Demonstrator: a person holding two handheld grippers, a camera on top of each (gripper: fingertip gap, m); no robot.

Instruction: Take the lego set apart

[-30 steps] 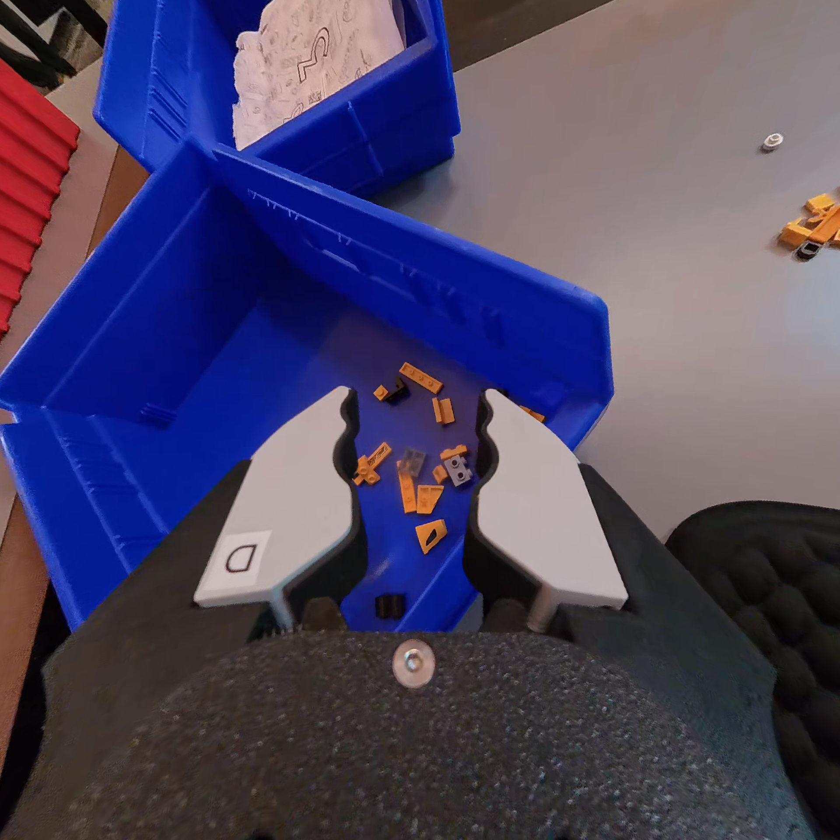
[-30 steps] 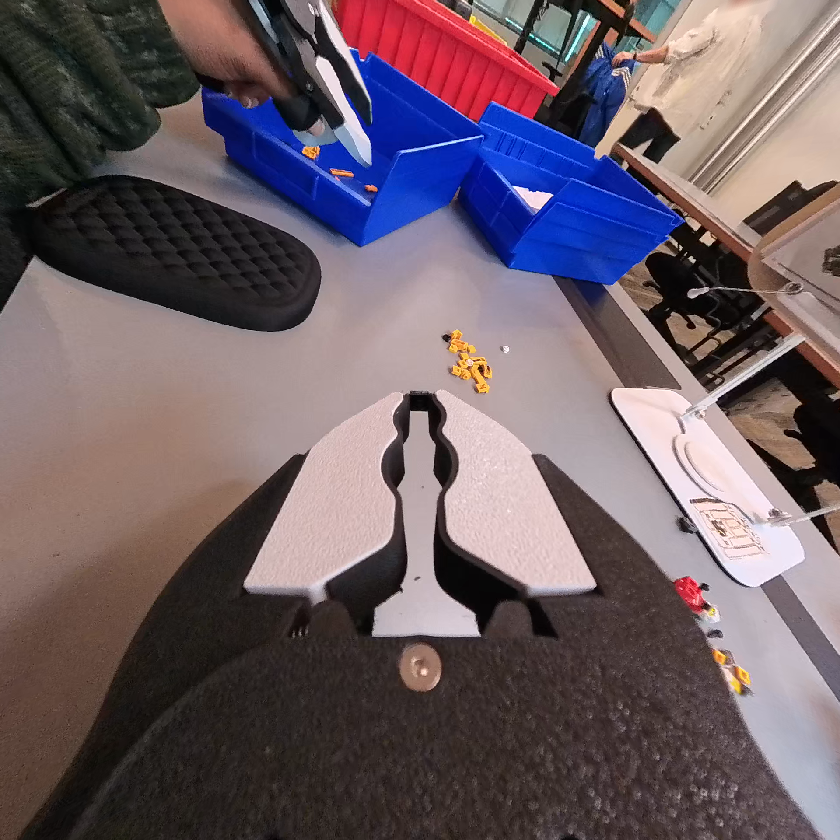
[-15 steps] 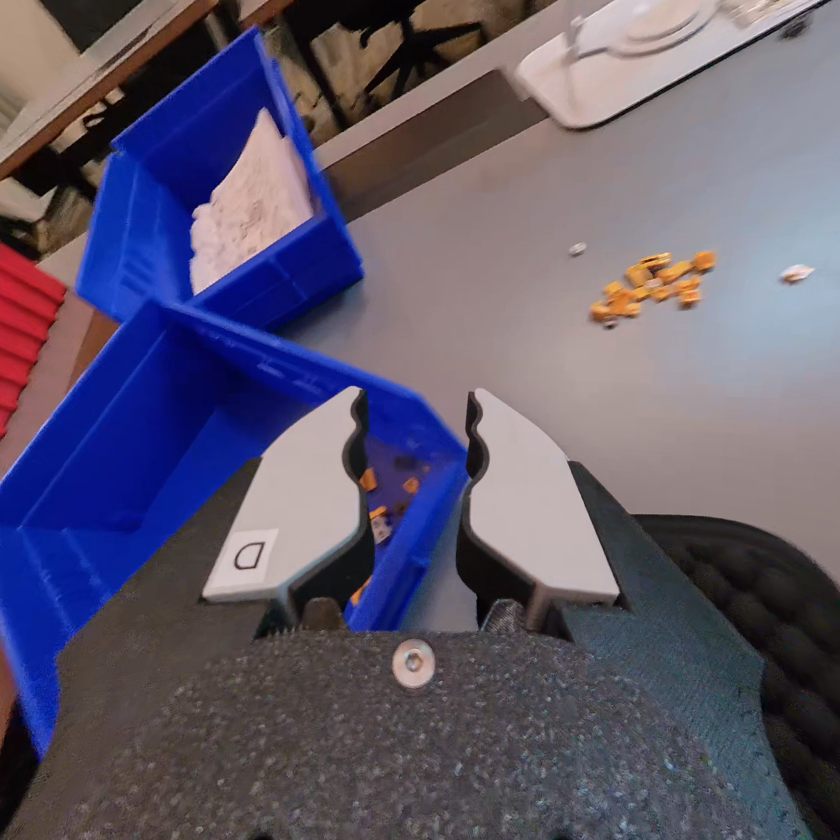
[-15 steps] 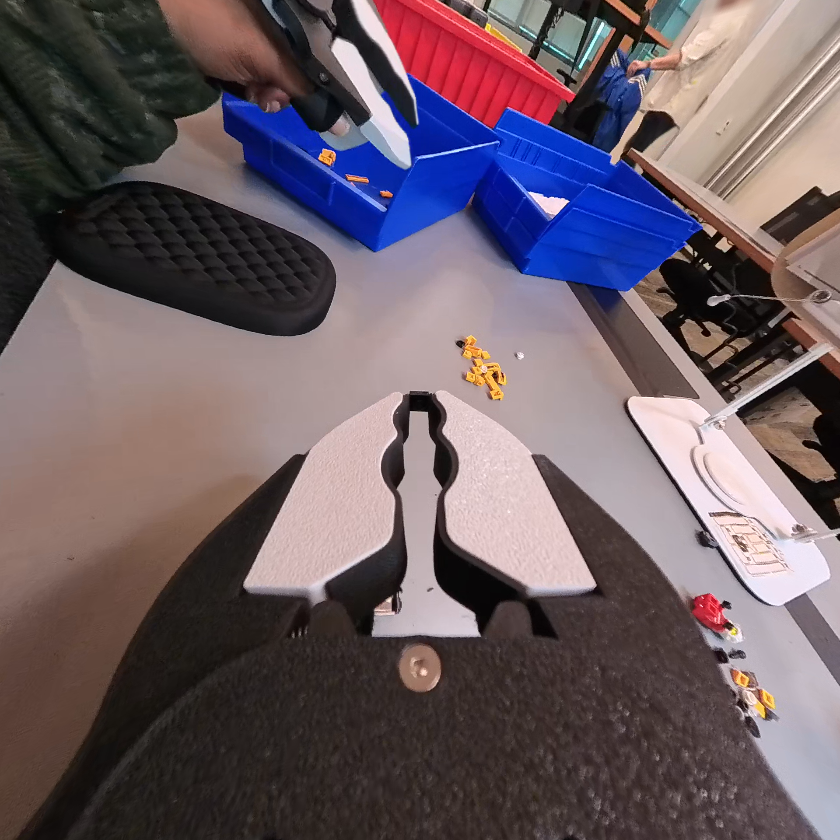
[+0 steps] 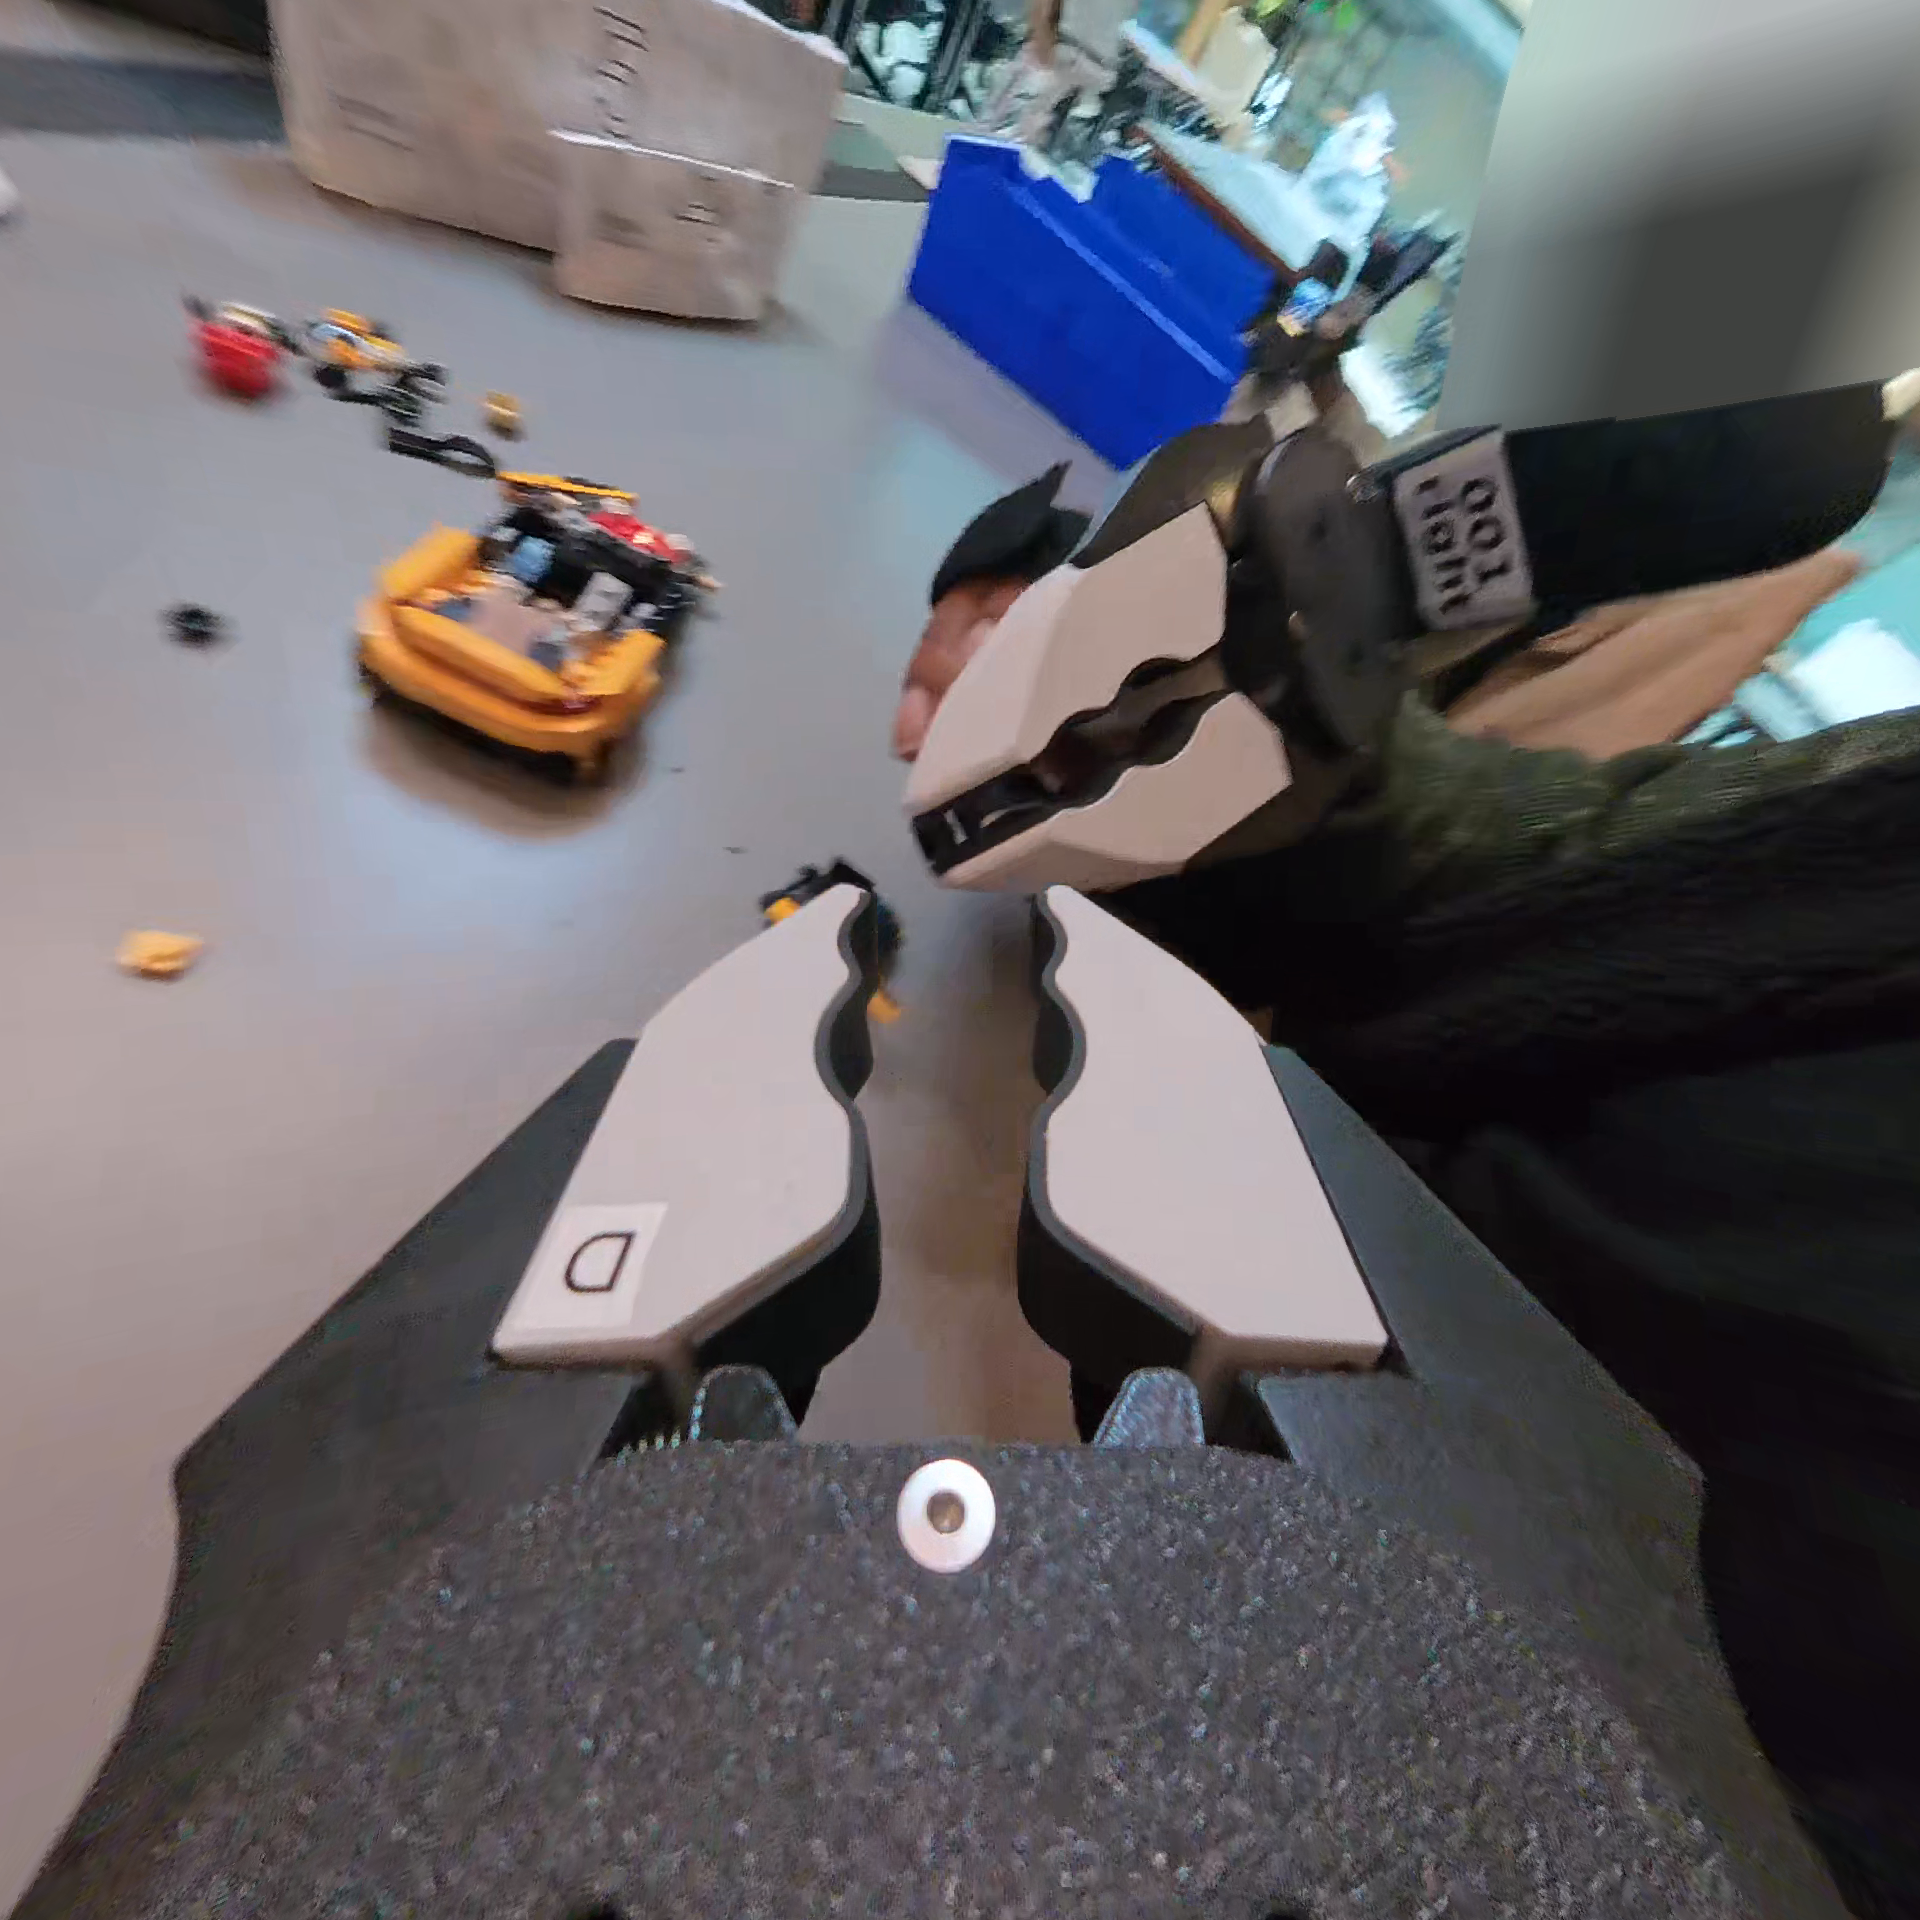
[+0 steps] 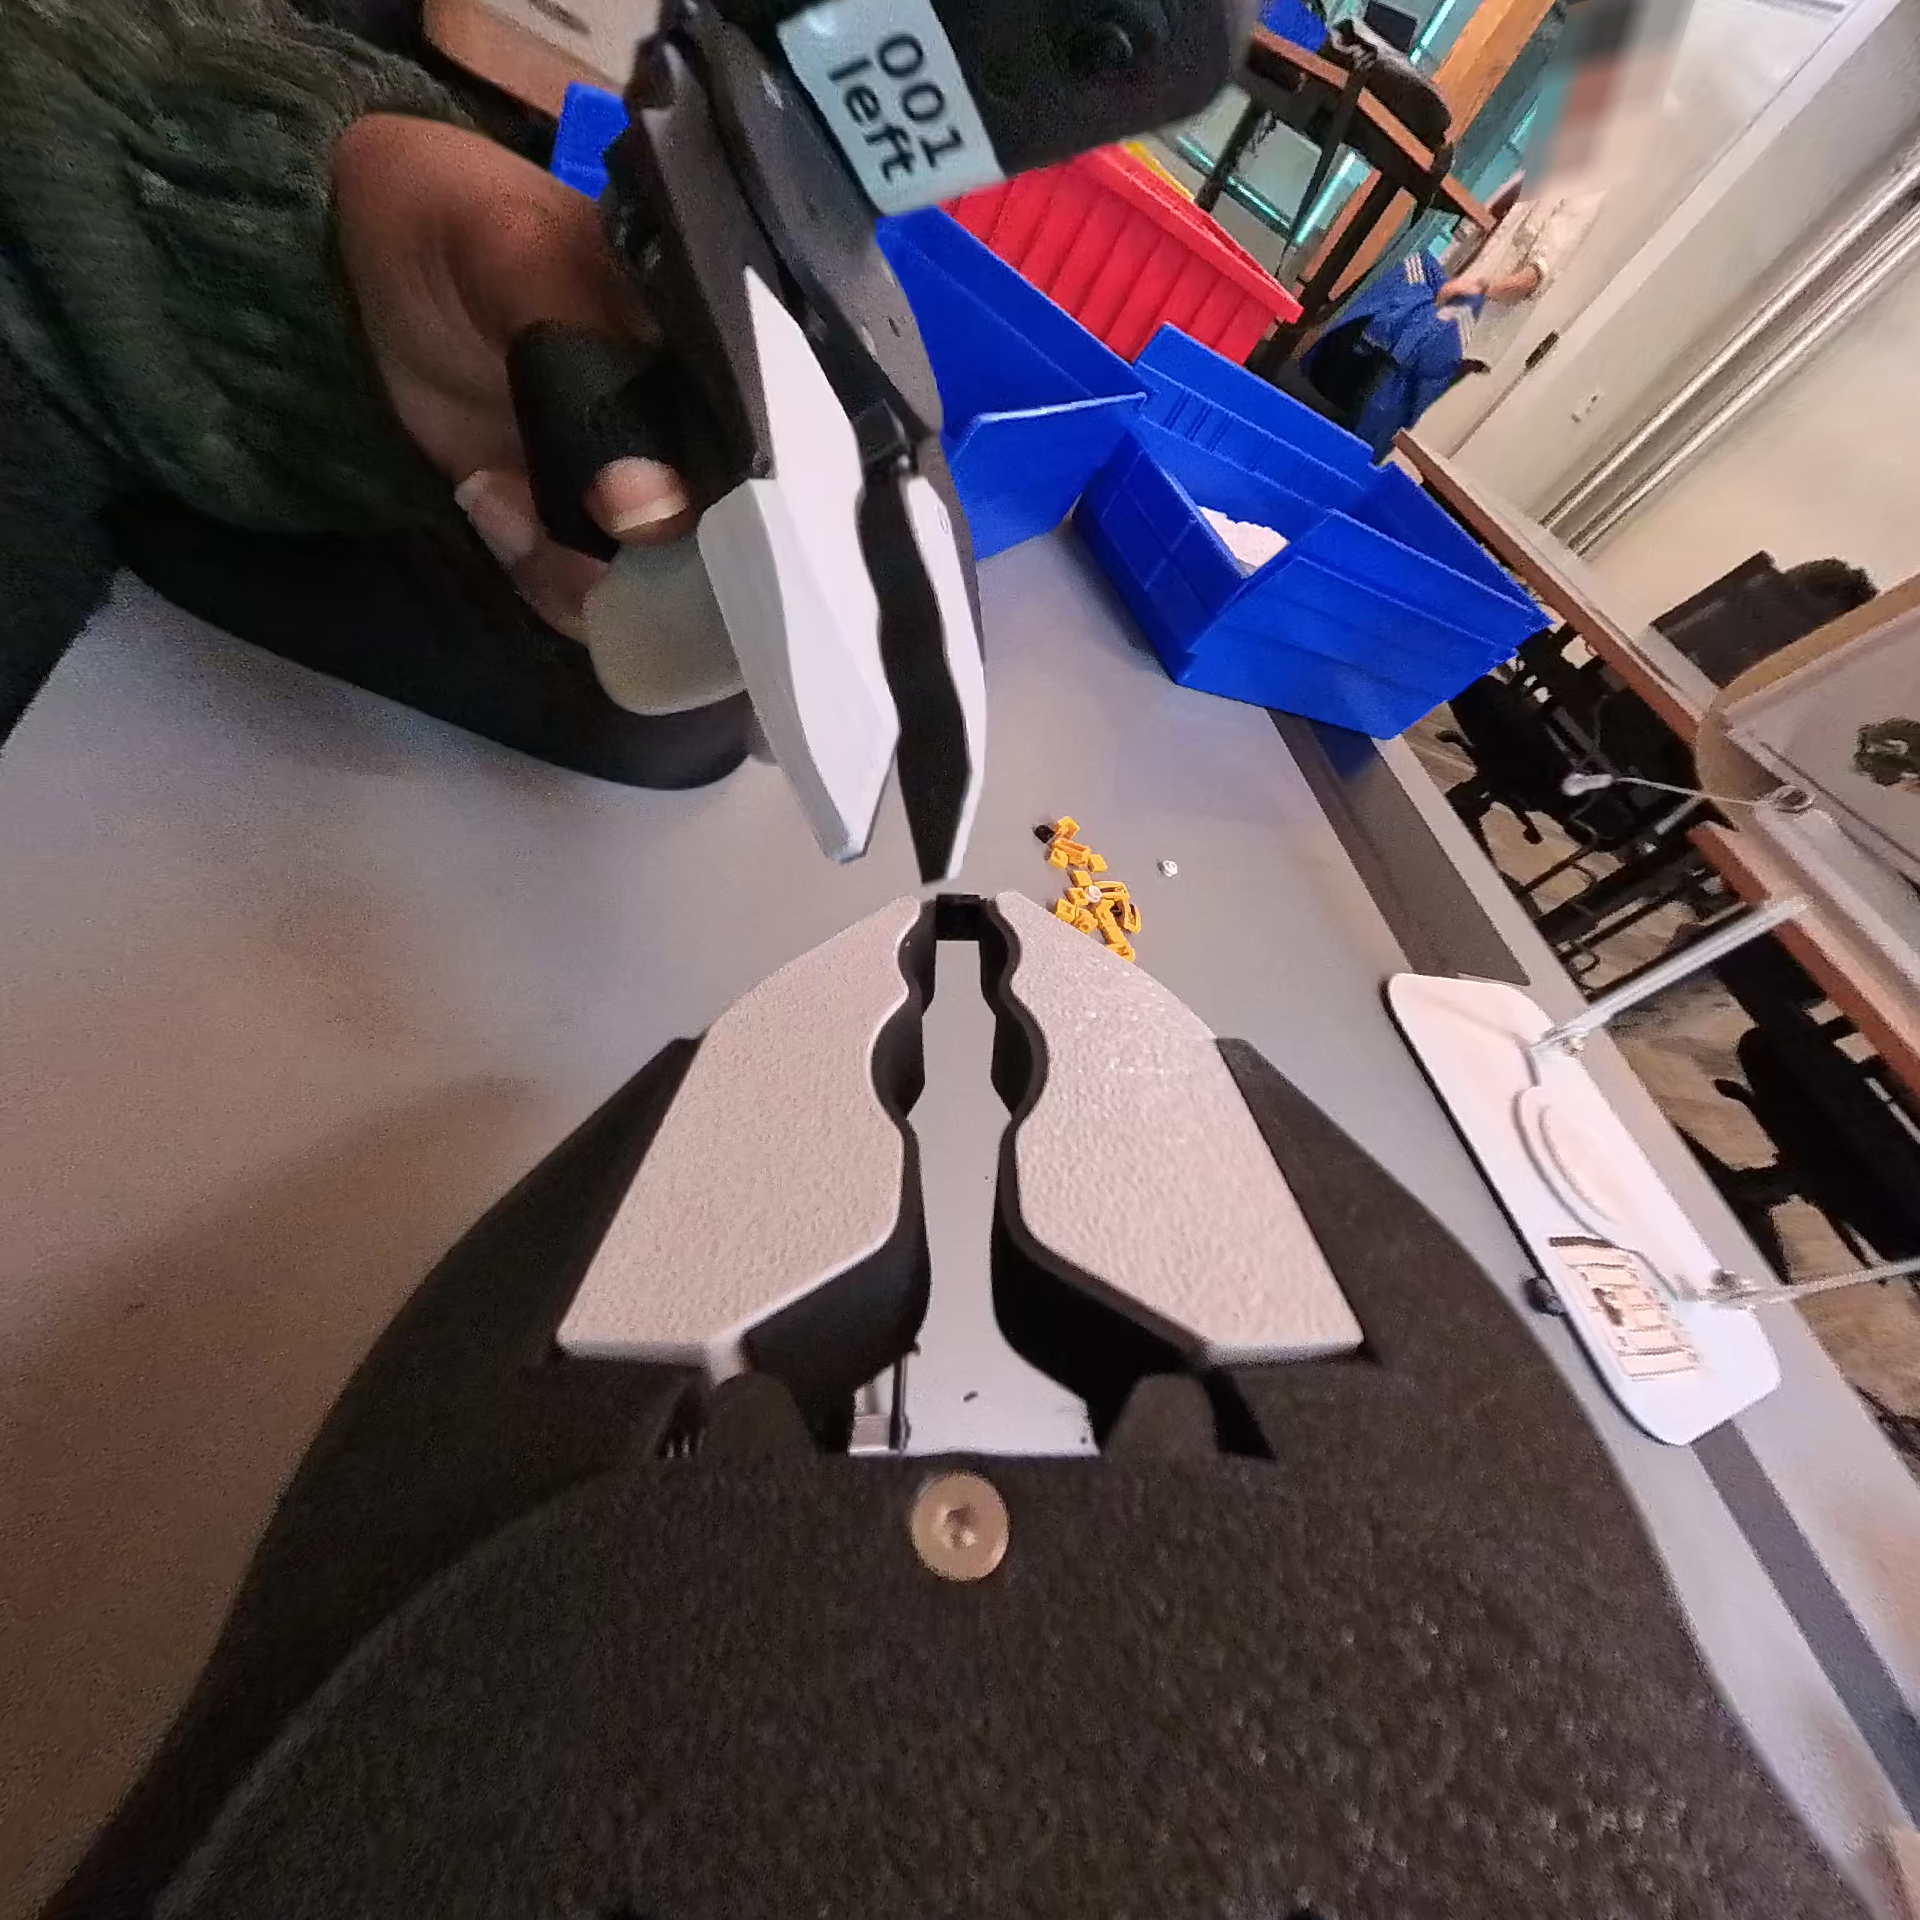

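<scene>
Holding white contents, blue bin [image 6: 1340,613]

White sticker [image 5: 587,1262], single black letter: on left finger of your left gripper [image 5: 948,920], near its base.
Grey printed tag [image 5: 1460,545]: on right gripper [image 5: 940,826] body, ahead-right of left gripper.
Pale blue printed tag [image 6: 894,99]: on left gripper body, above and ahead of right gripper.
Printed card [image 6: 1631,1325]: on white board [image 6: 1475,1049], right of right gripper; print too small to read.

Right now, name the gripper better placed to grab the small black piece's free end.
Left, probably. The left gripper is open and empty, its tips just above the black piece. The right gripper is shut on that piece, so it can only hold it.
</scene>
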